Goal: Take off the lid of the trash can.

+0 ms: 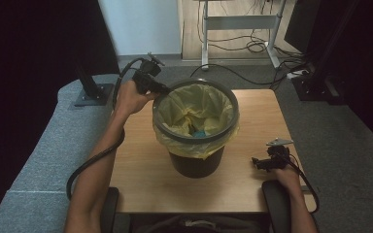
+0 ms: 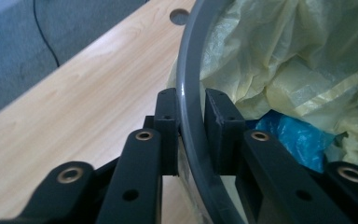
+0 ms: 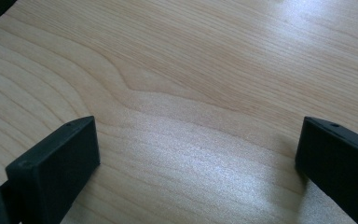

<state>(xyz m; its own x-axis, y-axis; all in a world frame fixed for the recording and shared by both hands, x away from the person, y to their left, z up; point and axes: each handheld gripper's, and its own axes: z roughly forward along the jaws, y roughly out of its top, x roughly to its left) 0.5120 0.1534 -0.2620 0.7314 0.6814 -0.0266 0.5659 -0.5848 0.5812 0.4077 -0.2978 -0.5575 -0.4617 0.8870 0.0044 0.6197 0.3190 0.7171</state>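
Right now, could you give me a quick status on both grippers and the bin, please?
Left gripper shut on grey rim ring of bin. Right gripper open over the table, holding nothing. Yellow liner in place; nothing in the way.

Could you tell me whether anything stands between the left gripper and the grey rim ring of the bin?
Nothing visible does. The left gripper already straddles the grey rim ring, one jaw outside and one inside over the yellow bag, both close against it. The right gripper rests apart on the table, jaws open.

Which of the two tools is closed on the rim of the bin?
The left tool: its jaws clamp the bin's grey rim, one inside, one outside. The right tool stands wide open over bare table, holding nothing.
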